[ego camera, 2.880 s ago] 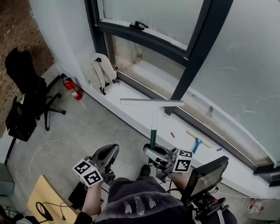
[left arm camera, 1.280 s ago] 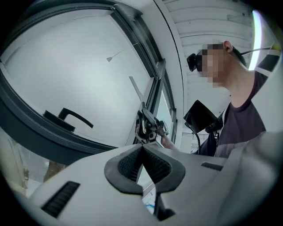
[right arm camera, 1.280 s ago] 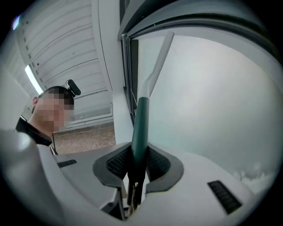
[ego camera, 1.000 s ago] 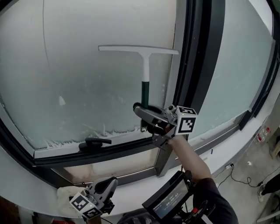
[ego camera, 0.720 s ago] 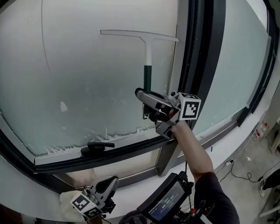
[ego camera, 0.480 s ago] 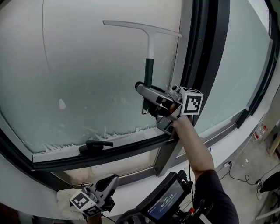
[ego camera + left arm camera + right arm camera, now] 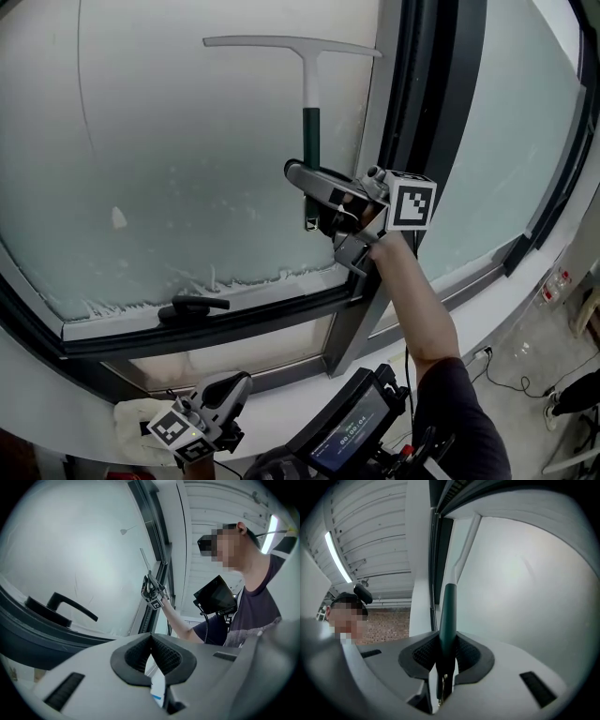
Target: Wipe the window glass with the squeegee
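Head view: right gripper [image 7: 312,192] clamps squeegee [image 7: 308,89] (blade [image 7: 272,42] seemingly on glass [image 7: 187,169], beside frame [image 7: 424,103]); left gripper [image 7: 236,382] closed.

Industrial-looking indoor space: tall dark-framed window [image 7: 187,169], ribbed ceiling [image 7: 375,531], strip light [image 7: 337,557], brick wall [image 7: 389,627].

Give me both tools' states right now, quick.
Left tool: closed, holding nothing.
Right tool: closed on the squeegee handle.
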Available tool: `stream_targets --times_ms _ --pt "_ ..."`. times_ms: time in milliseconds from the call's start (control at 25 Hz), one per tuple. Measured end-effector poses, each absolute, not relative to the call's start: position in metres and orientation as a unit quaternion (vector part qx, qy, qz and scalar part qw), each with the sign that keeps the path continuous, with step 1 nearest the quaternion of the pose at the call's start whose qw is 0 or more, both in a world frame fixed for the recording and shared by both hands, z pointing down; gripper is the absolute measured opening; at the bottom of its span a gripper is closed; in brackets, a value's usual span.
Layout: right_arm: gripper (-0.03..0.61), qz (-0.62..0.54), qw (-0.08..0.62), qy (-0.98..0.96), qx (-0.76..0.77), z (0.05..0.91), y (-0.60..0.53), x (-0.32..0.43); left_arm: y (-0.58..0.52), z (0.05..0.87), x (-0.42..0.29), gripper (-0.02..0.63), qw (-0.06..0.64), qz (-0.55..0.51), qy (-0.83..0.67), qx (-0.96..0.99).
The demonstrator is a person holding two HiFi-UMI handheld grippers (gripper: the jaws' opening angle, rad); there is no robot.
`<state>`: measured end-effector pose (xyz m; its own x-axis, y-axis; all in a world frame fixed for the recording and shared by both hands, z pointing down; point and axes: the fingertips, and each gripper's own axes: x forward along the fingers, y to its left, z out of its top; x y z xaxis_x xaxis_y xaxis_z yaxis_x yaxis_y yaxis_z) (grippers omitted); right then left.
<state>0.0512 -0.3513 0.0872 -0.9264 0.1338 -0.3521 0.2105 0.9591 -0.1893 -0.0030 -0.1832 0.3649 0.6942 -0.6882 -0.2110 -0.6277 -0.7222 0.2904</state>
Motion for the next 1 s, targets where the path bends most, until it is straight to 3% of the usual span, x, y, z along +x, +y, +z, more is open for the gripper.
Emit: stream_targets --times_ms 520,1000 --pt "0.077 -0.181 0.223 0.955 0.079 0.091 -0.364 0.053 -0.176 0.385 -0.005 0.006 0.119 -0.159 -0.363 0.91" --pt "0.077 -0.19 0.223 0.954 0.06 0.108 -0.363 0.053 -0.162 0.397 0.0 0.006 0.12 -0.134 -0.362 0.915"
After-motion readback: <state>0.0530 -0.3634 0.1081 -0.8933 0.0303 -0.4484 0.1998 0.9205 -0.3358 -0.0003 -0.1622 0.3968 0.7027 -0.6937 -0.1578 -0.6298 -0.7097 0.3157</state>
